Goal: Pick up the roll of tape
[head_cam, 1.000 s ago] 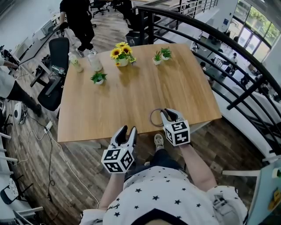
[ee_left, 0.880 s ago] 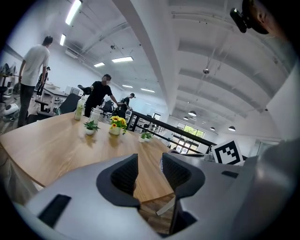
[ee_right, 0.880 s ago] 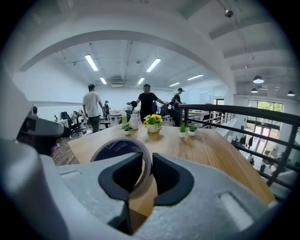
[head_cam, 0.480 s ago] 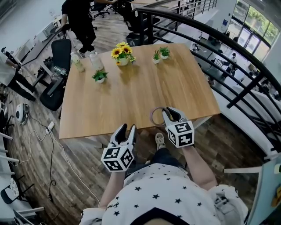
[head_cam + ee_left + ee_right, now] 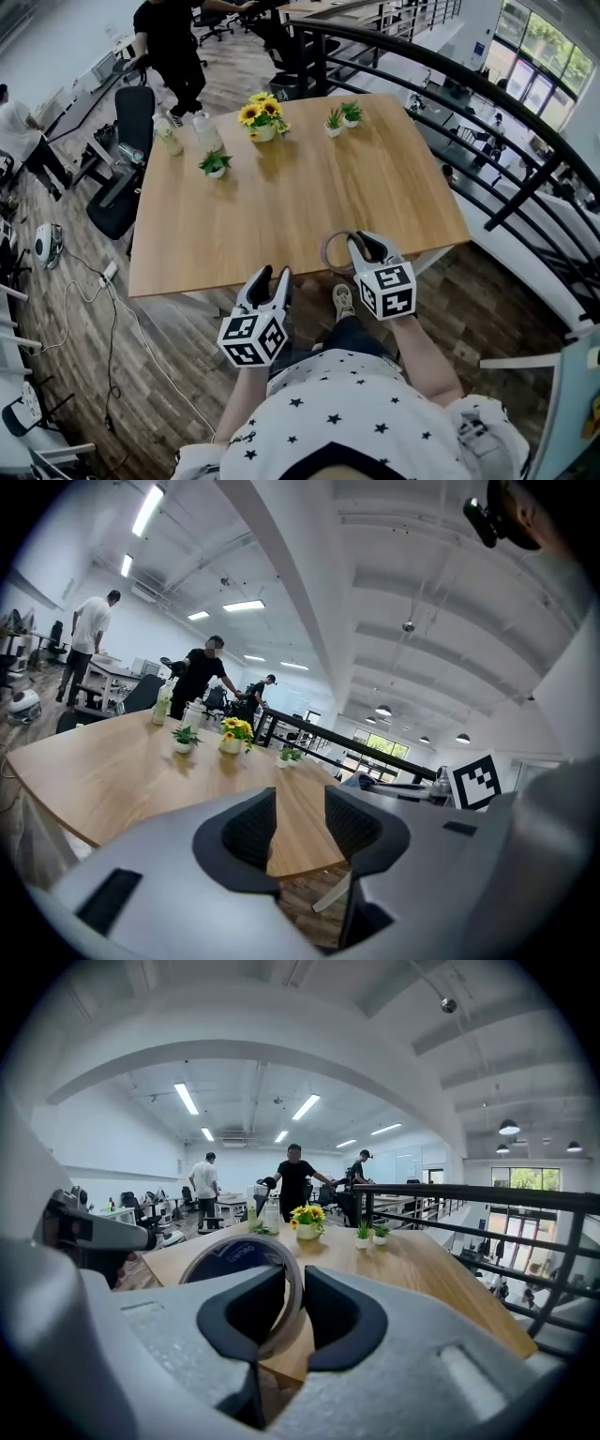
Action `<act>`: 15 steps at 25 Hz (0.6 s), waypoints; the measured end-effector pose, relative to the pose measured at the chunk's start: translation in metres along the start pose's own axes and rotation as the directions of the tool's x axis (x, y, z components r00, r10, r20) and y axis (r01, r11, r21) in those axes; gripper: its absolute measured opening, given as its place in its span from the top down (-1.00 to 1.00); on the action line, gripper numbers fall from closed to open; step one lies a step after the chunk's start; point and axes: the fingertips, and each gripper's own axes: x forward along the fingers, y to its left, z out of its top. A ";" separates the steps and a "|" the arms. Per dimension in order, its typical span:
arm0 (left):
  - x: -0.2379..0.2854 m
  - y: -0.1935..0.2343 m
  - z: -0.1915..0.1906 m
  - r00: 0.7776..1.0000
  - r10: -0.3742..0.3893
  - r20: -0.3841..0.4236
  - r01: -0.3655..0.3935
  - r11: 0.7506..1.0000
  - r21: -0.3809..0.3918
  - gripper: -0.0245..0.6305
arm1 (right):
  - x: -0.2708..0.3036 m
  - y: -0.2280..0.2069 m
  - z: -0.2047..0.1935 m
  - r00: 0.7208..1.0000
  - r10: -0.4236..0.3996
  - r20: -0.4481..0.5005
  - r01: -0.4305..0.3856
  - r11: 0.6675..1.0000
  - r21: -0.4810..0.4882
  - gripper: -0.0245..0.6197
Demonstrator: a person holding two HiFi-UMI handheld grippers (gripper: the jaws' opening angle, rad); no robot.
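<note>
Gripping the roll of tape (image 5: 324, 251) by its wall in the right gripper (image 5: 364, 242), both pads pressed on it, ring upright at the near edge of the wooden table (image 5: 281, 202). Holding the left gripper (image 5: 273, 276) to the left, nearer than that edge, jaws apart, nothing between them.

Head view overhead; gripper views low, level; table (image 5: 281, 206) shared.
</note>
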 end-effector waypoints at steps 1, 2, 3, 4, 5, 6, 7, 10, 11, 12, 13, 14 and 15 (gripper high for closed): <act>0.000 0.000 0.000 1.000 -0.001 0.000 0.001 1.000 0.000 0.45 | 0.000 0.001 0.001 1.000 0.000 0.003 0.000 1.000 0.000 0.70; 0.000 0.000 0.001 1.000 -0.002 -0.001 0.002 1.000 -0.001 0.45 | 0.000 0.002 0.002 1.000 0.001 0.005 -0.001 1.000 -0.001 0.70; 0.001 0.001 0.001 1.000 -0.002 -0.001 0.002 1.000 0.000 0.45 | 0.001 0.003 0.003 1.000 0.001 0.006 -0.001 1.000 -0.002 0.70; 0.002 0.001 0.001 1.000 -0.003 -0.001 0.003 1.000 0.000 0.45 | 0.002 0.004 0.003 1.000 0.002 0.007 -0.002 1.000 -0.002 0.70; 0.003 0.002 0.001 1.000 -0.004 -0.001 0.004 1.000 0.000 0.45 | 0.003 0.004 0.003 1.000 0.003 0.008 -0.003 1.000 -0.002 0.70; 0.004 0.002 0.001 1.000 -0.005 -0.001 0.005 1.000 -0.001 0.45 | 0.004 0.004 0.003 1.000 0.002 0.009 -0.002 1.000 -0.001 0.70; 0.006 0.002 0.002 1.000 -0.006 -0.002 0.006 1.000 -0.001 0.45 | 0.005 0.003 0.004 1.000 0.001 0.008 -0.001 1.000 0.001 0.70; 0.010 0.002 0.002 1.000 -0.009 -0.005 0.009 1.000 -0.003 0.45 | 0.006 0.001 0.003 1.000 -0.001 0.006 0.001 1.000 0.003 0.70; 0.010 0.002 0.002 1.000 -0.009 -0.006 0.009 1.000 -0.004 0.45 | 0.007 0.001 0.003 1.000 -0.001 0.005 0.001 1.000 0.003 0.70; 0.011 0.002 0.002 1.000 -0.009 -0.007 0.009 1.000 -0.004 0.45 | 0.007 0.001 0.003 1.000 -0.001 0.004 0.001 1.000 0.004 0.70; 0.012 0.002 0.002 1.000 -0.009 -0.008 0.009 1.000 -0.005 0.45 | 0.008 0.000 0.003 1.000 -0.001 0.002 0.001 1.000 0.004 0.70; 0.013 0.002 0.002 1.000 -0.009 -0.010 0.009 1.000 -0.006 0.45 | 0.008 0.000 0.003 1.000 -0.001 0.001 0.001 1.000 0.006 0.70; 0.013 0.002 0.003 1.000 -0.008 -0.011 0.008 1.000 -0.006 0.45 | 0.008 0.000 0.003 1.000 -0.001 0.000 0.001 1.000 0.007 0.70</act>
